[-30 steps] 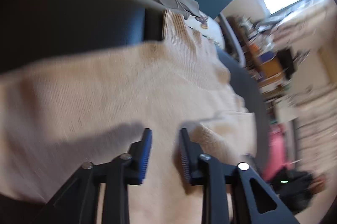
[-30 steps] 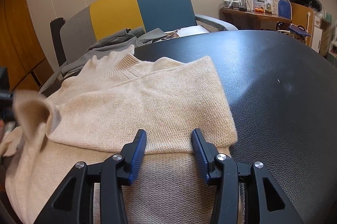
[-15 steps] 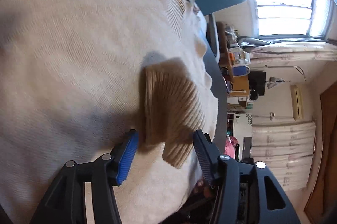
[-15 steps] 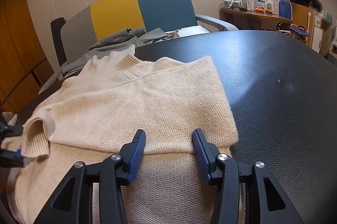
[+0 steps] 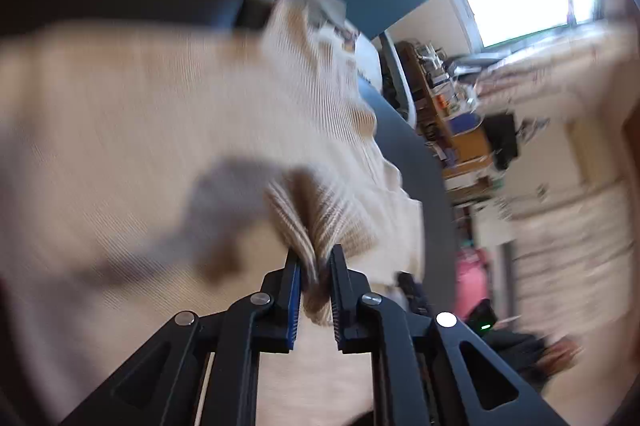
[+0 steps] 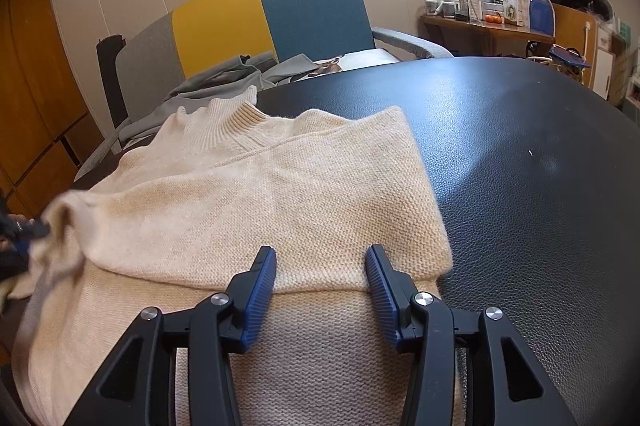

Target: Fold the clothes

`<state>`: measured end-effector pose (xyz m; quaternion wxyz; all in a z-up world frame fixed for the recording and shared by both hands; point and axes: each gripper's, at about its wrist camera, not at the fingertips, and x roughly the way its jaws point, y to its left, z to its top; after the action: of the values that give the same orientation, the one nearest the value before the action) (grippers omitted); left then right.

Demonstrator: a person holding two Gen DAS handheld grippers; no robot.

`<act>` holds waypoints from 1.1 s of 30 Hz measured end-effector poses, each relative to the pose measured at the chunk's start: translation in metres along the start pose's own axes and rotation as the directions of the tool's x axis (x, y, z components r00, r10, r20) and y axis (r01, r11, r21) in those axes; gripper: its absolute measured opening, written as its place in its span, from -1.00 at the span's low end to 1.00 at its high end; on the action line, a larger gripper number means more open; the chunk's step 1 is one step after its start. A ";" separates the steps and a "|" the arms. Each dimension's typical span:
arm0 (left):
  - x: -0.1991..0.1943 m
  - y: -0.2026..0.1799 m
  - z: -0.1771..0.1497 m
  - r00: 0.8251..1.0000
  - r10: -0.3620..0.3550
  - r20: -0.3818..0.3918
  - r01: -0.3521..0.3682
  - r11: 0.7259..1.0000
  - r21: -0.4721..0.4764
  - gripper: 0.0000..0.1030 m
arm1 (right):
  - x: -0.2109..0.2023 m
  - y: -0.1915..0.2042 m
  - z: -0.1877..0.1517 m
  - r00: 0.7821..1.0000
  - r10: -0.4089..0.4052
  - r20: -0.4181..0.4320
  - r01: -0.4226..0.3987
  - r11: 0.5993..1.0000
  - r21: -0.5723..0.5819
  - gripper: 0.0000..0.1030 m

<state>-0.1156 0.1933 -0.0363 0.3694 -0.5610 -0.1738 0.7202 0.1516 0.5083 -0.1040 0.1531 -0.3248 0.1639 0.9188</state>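
A cream knit sweater (image 6: 280,194) lies on the black table (image 6: 540,166), its right side folded over the body and its collar toward the chair. My left gripper (image 5: 314,262) is shut on the ribbed sleeve cuff (image 5: 320,222) and holds it above the sweater body (image 5: 120,130). That cuff shows blurred at the left edge of the right wrist view (image 6: 60,222). My right gripper (image 6: 320,262) is open, its fingers resting over the folded edge at the sweater's near right.
A yellow, blue and grey armchair (image 6: 280,14) stands behind the table with grey clothes (image 6: 224,78) heaped on it. A cluttered wooden desk (image 6: 488,26) stands at the back right. Bare black table lies to the right of the sweater.
My left gripper has closed on the sleeve cuff that lay between its open fingers and has lifted it. My right gripper has stayed in place, open.
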 end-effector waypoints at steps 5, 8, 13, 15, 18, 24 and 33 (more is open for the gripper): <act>-0.005 0.009 0.022 0.961 0.274 -0.030 -0.257 0.930 0.261 -0.74 | 0.000 0.000 0.000 1.000 -0.005 -0.001 0.005 1.000 -0.005 -0.05; -0.001 0.036 0.011 0.936 0.345 -0.066 -0.319 0.914 0.250 -0.58 | 0.000 0.001 0.000 1.000 -0.008 -0.002 0.008 1.000 -0.006 -0.05; -0.010 0.069 -0.004 0.979 0.199 -0.041 -0.197 0.979 0.055 -0.39 | 0.001 0.002 0.000 1.000 -0.013 -0.003 0.013 1.000 -0.010 -0.05; -0.013 0.074 0.000 0.988 0.157 0.009 -0.157 0.987 -0.023 -0.22 | 0.001 0.002 0.000 1.000 -0.015 -0.003 0.015 1.000 -0.012 -0.05; -0.004 0.080 0.007 0.992 0.122 0.022 -0.118 0.986 -0.117 -0.12 | 0.001 0.002 0.000 1.000 -0.018 -0.004 0.018 1.000 -0.014 -0.04; 0.011 0.090 0.002 0.999 -0.034 0.021 0.039 0.953 -0.302 -0.11 | 0.002 0.002 0.001 1.000 -0.025 -0.005 0.025 1.000 -0.020 -0.04; 0.013 0.089 0.001 0.995 -0.102 0.001 0.097 0.947 -0.305 -0.09 | 0.002 0.002 0.000 1.000 -0.023 -0.002 0.023 1.000 -0.019 -0.03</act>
<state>-0.1482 0.1433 -0.1038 0.3154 -0.6069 -0.3083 0.6612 0.1488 0.5069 -0.1050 0.1606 -0.3293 0.1516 0.9180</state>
